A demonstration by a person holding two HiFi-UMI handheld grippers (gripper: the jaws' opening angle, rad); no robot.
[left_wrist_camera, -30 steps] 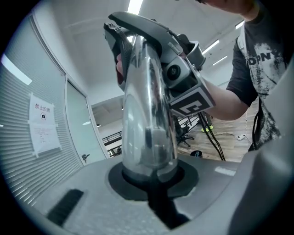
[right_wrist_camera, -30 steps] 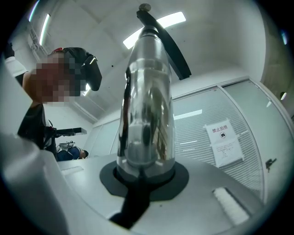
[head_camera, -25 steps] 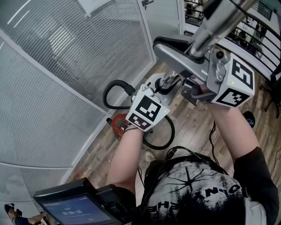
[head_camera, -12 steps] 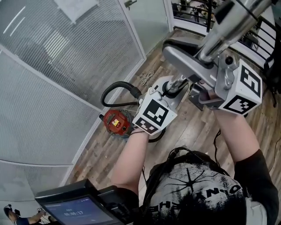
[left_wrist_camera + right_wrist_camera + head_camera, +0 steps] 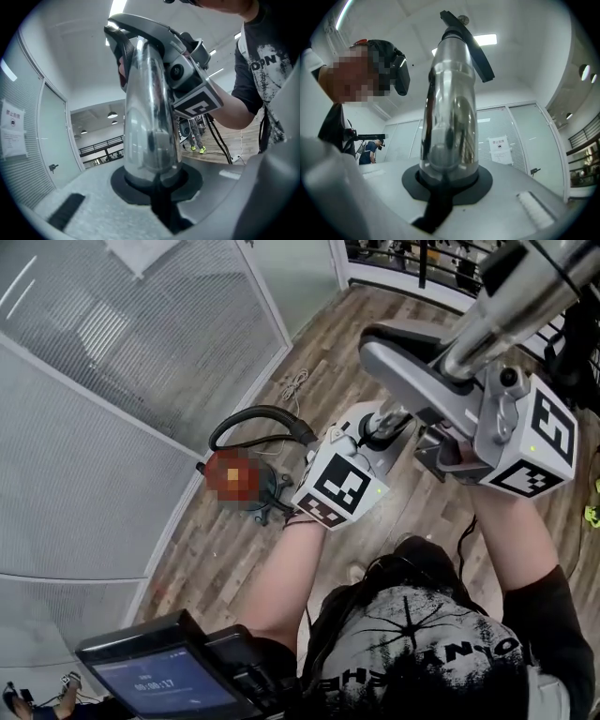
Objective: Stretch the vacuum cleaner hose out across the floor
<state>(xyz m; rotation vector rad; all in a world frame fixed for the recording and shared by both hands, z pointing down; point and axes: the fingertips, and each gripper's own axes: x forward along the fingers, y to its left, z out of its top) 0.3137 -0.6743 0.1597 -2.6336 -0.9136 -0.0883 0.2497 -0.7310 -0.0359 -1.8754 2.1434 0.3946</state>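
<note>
Since the hose [image 5: 253, 418] curls at centre left, the stretching is unfinished. The jaws of the left gripper [image 5: 370, 442] and right gripper [image 5: 433, 432] clamp the floor head [image 5: 412, 371].

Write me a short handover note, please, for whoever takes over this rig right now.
Left gripper: shut on the chrome tube, near its lower end.
Right gripper: shut on the same tube, higher up.
Things: the vacuum cleaner sits on the wooden floor beside the glass partition; the black hose curls in a loop above it.
Done: tube held in both grippers.
Left: hose not yet stretched; draw it out straight across the floor.
</note>
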